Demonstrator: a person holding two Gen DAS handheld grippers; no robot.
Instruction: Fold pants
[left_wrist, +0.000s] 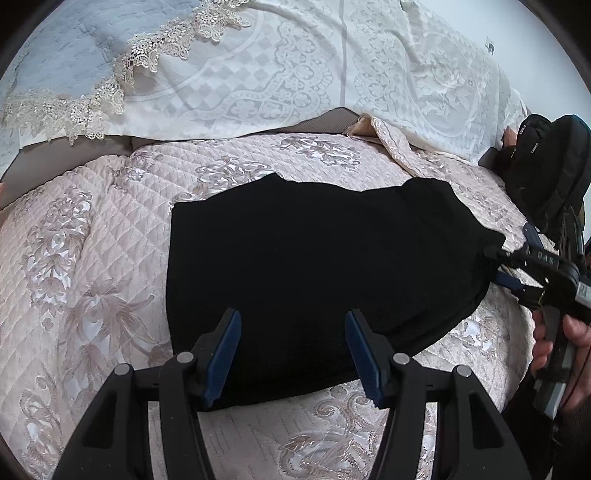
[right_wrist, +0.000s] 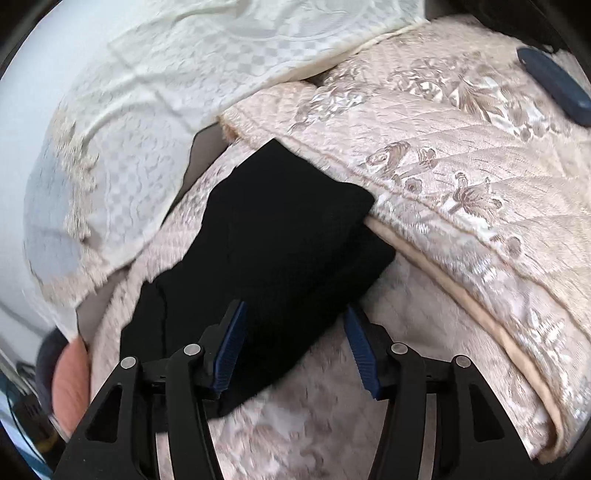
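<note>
The black pants (left_wrist: 314, 266) lie folded into a compact block on the pink quilted bedspread (left_wrist: 92, 258). My left gripper (left_wrist: 293, 354) is open above the block's near edge, holding nothing. My right gripper (left_wrist: 513, 269) shows at the block's right edge in the left wrist view, held by a hand. In the right wrist view the right gripper (right_wrist: 295, 347) is open over the near corner of the pants (right_wrist: 280, 236), with the cloth lying between and below the blue pads (right_wrist: 231, 350); it grips nothing.
A white lace-patterned cover (left_wrist: 295, 66) and a blue lace-trimmed cloth (left_wrist: 66, 55) lie behind the pants. A black bag (left_wrist: 546, 166) sits at the right. A folded-back quilt edge (right_wrist: 461, 192) rises beside the pants. A dark blue object (right_wrist: 554, 85) lies on the quilt.
</note>
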